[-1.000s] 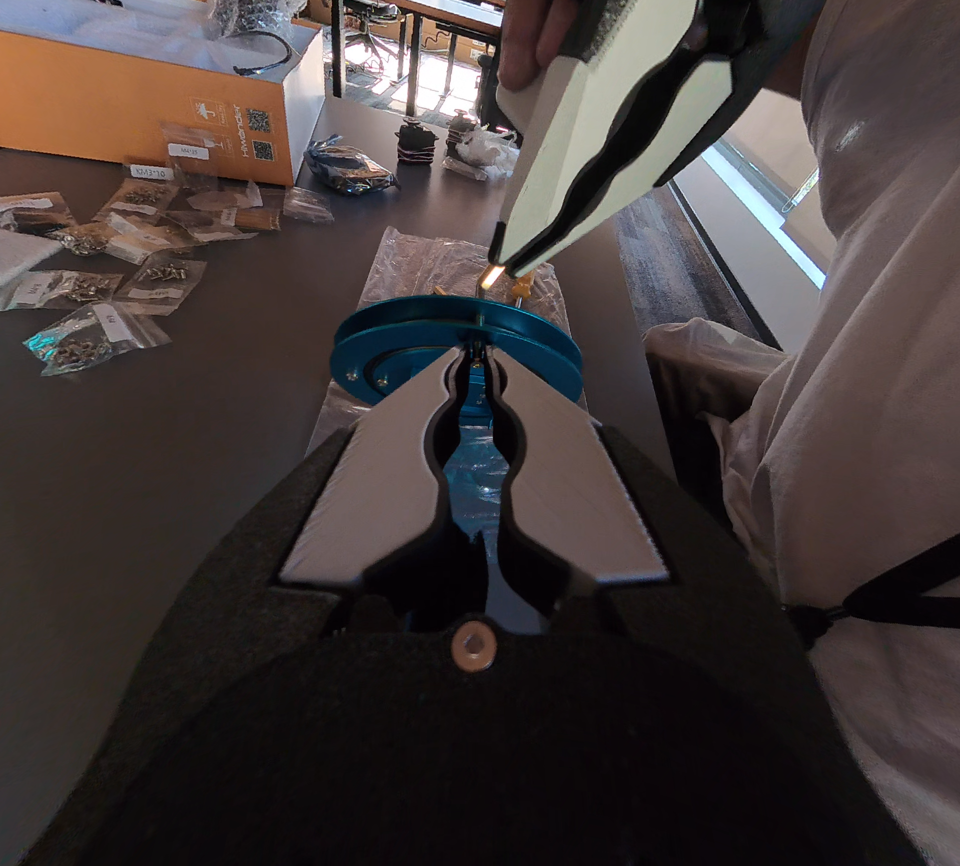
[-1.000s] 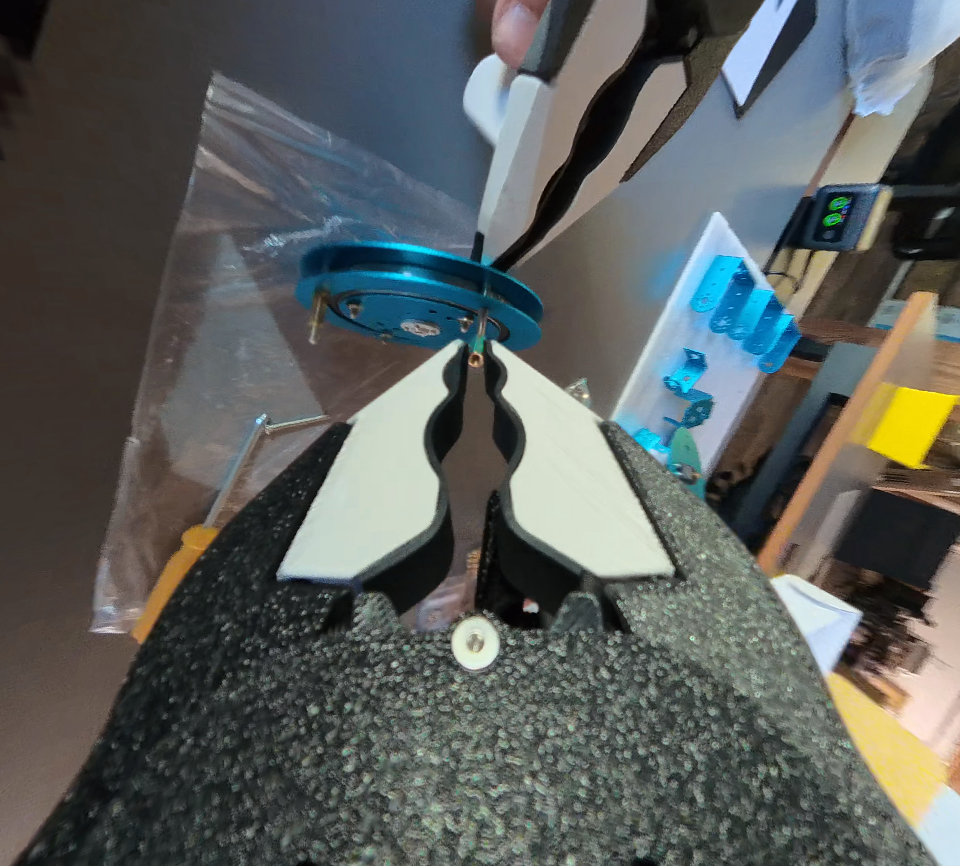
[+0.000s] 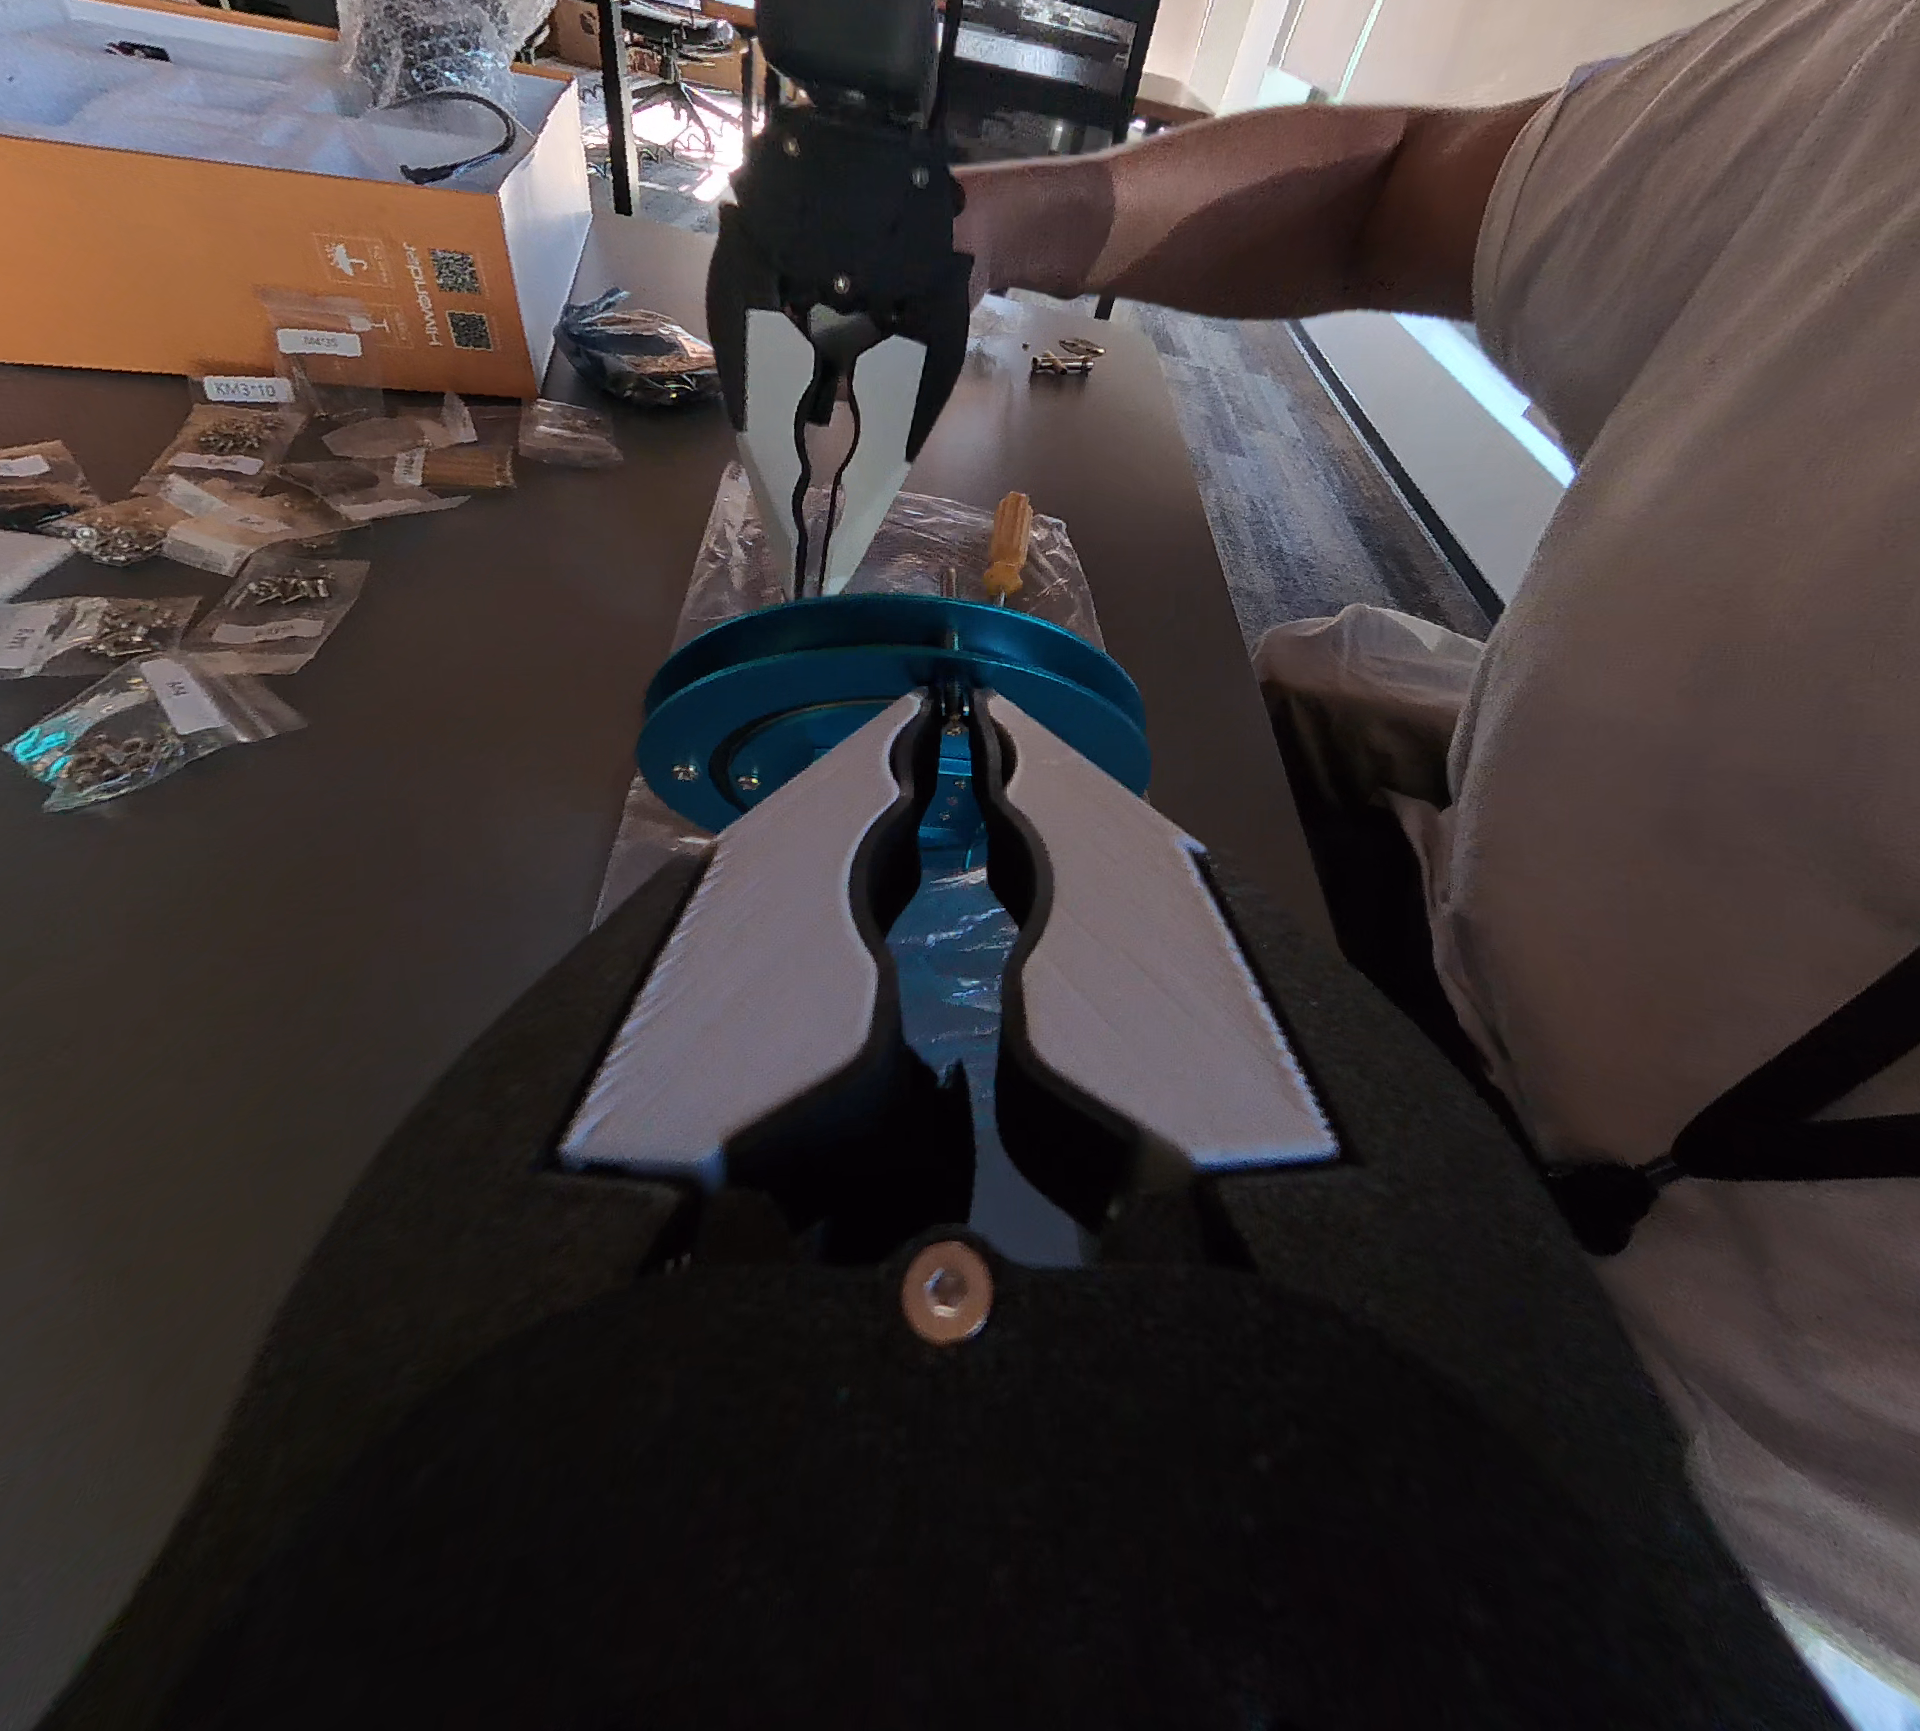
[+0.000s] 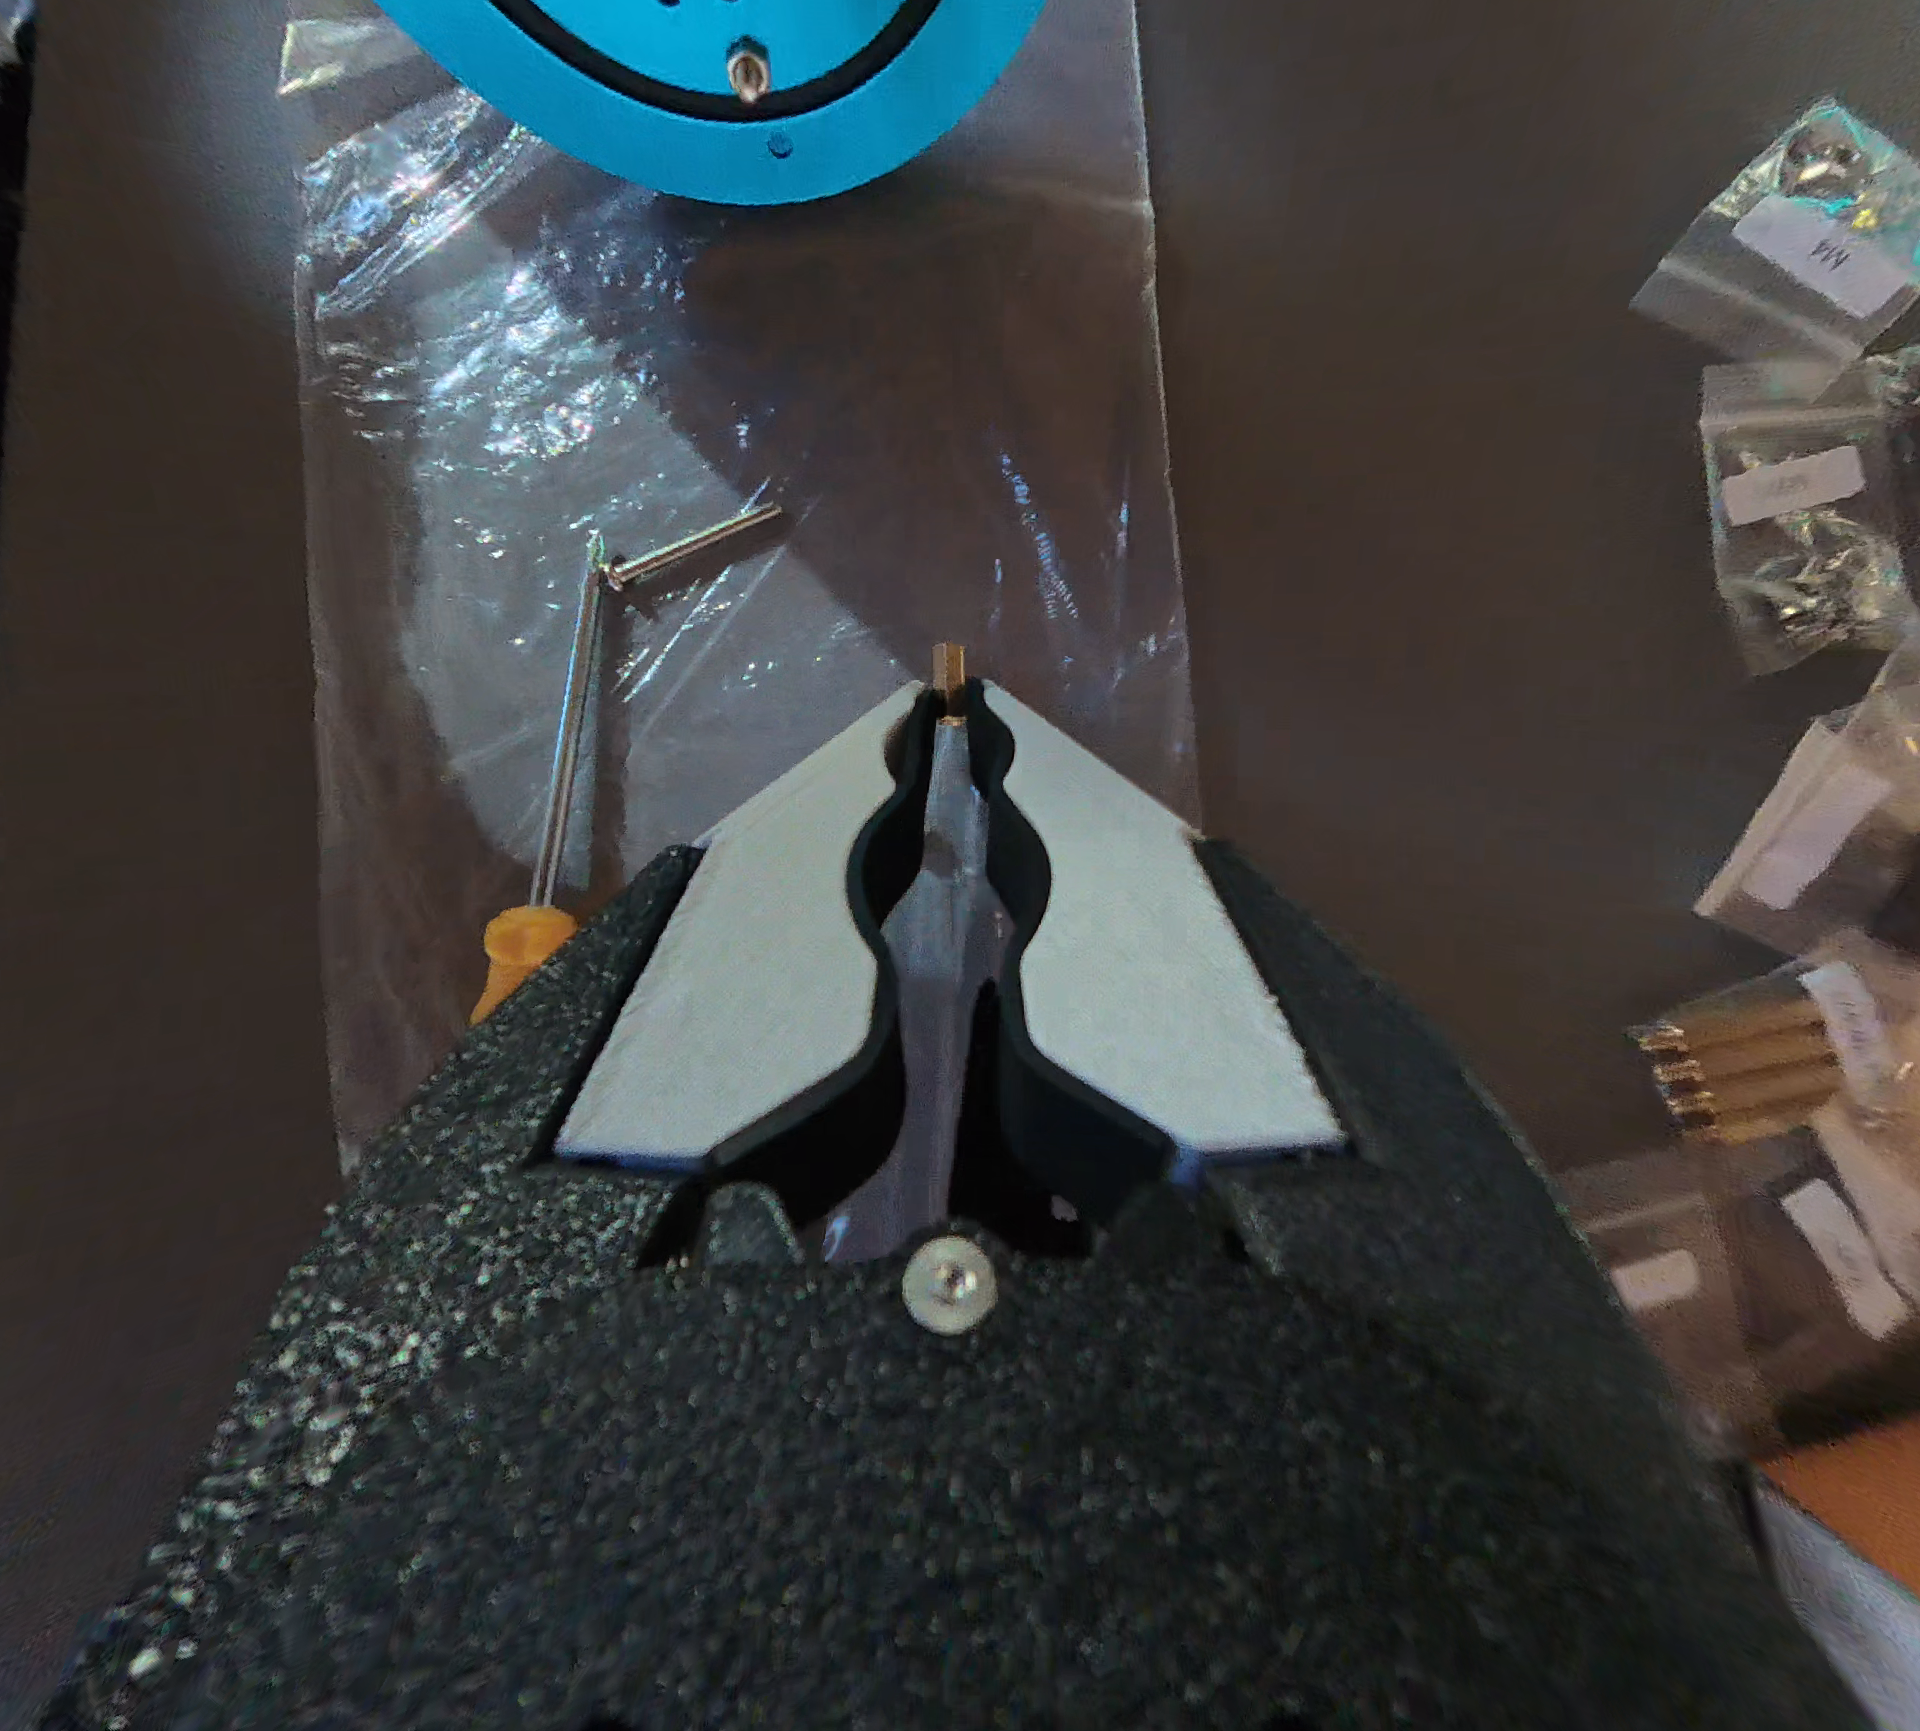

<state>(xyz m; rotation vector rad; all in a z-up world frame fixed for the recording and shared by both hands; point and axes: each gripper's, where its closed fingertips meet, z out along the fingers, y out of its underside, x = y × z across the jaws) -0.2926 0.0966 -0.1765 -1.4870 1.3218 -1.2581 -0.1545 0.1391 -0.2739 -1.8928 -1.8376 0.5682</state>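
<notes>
My left gripper is shut on a short post at the near rim of a blue double-disc part and holds it tilted above a clear plastic bag. The disc also shows at the top of the right wrist view, with brass posts standing on it. My right gripper is shut on a small brass standoff that sticks out past its tips. It points down over the plastic bag, beyond the disc. It also shows in the left wrist view.
An orange-handled screwdriver and a long screw lie on the bag. Several small bags of hardware lie at the left, behind them an orange box with bubble wrap. A person's arm and torso are at the right, by the table edge.
My right gripper has drawn back from the disc's rim to the far side and now points down over the bag, the brass standoff still in it. The left gripper still grips the disc.
</notes>
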